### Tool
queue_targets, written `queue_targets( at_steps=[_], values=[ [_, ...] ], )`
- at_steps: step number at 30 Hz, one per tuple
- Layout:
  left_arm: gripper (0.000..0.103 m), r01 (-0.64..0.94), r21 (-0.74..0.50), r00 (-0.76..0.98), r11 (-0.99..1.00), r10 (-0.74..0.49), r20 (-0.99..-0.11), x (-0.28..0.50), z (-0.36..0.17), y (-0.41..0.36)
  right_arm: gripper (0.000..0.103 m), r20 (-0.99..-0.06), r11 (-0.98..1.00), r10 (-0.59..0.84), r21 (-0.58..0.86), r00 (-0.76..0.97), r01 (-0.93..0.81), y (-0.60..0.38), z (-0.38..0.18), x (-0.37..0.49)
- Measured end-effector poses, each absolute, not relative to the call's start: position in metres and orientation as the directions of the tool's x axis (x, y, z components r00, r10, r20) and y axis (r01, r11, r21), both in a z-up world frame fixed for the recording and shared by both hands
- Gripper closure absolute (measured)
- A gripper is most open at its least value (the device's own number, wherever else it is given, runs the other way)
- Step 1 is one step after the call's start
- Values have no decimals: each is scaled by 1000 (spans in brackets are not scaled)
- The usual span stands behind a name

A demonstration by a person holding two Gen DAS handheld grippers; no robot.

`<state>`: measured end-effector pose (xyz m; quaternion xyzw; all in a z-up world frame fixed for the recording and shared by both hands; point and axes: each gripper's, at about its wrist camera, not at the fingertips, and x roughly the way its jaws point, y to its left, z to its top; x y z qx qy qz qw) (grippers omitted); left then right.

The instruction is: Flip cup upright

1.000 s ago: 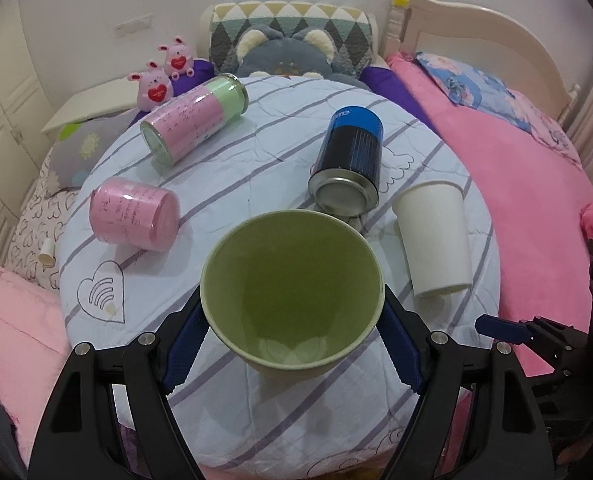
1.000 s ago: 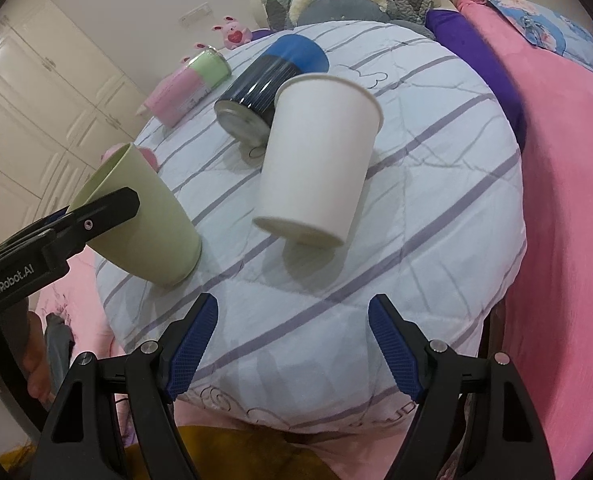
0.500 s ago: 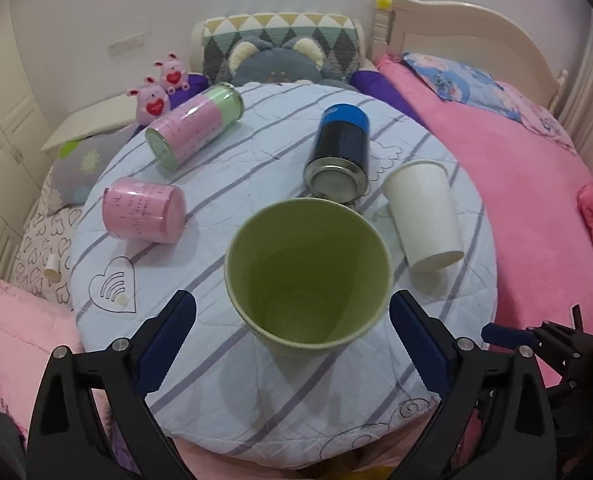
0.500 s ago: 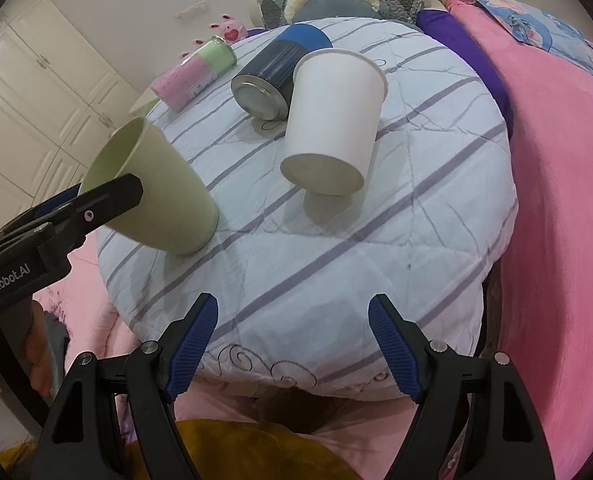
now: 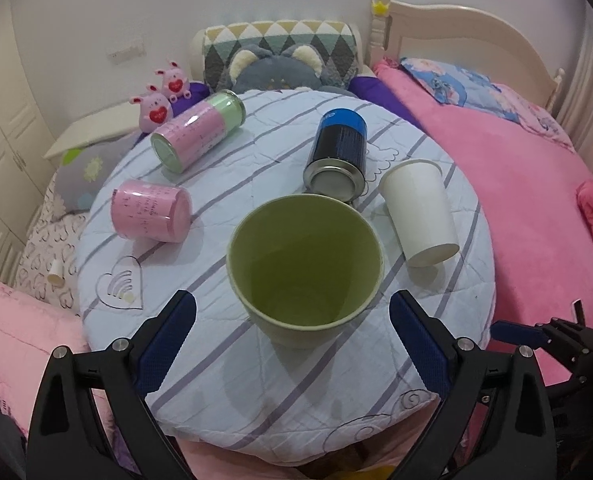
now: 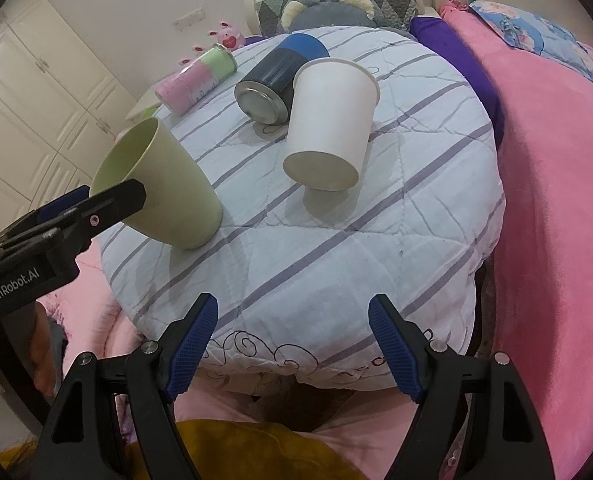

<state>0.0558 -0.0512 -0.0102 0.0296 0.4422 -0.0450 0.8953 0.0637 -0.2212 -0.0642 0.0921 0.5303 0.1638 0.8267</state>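
A green cup (image 5: 304, 268) stands upright on the round quilted table (image 5: 224, 368), mouth up; it also shows in the right wrist view (image 6: 164, 188). My left gripper (image 5: 292, 340) is open, its fingers apart on either side of the cup and just short of it, not touching. A white paper cup (image 5: 420, 212) stands upside down to the right, also in the right wrist view (image 6: 328, 124). My right gripper (image 6: 292, 344) is open and empty at the table's near edge.
A dark blue can (image 5: 338, 156), a pink and green can (image 5: 198, 136) and a pink cup (image 5: 150, 212) lie on their sides on the table. A pink bed (image 5: 516, 184) lies to the right, pillows and plush toys behind.
My left gripper opened and let go of the green cup, then drew back toward me. The cup stays upright on the table. My right gripper also drew back.
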Motion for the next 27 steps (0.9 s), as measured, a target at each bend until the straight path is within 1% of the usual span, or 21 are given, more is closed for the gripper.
queue_targets(
  at_steps=[6, 9, 13, 17, 20, 23, 27],
  values=[
    [4, 128, 3, 625, 992, -78, -777, 44, -10, -47, 24, -839, 936, 350, 299, 417, -185, -218, -63, 58],
    [4, 143, 20, 638, 990, -76, -767, 35, -14, -45, 24, -841, 947, 319, 270, 438, -172, -216, -66, 54],
    [4, 152, -6, 641, 988, -103, -760, 26, -18, -39, 24, -822, 937, 349, 302, 450, -175, -214, -69, 49],
    [4, 158, -12, 660, 987, -115, -743, 15, -23, -34, 24, -802, 943, 333, 281, 495, -180, -209, -70, 39],
    [4, 155, -32, 681, 987, -131, -721, 8, -27, -28, 24, -762, 930, 367, 313, 533, -193, -209, -69, 30],
    [4, 131, -84, 704, 988, -153, -693, 3, -31, -20, 24, -701, 919, 391, 335, 597, -208, -210, -65, 18],
    [4, 66, -102, 757, 993, -117, -643, -2, -34, -9, 23, -632, 920, 382, 327, 674, -215, -211, -61, 6]
  ],
)
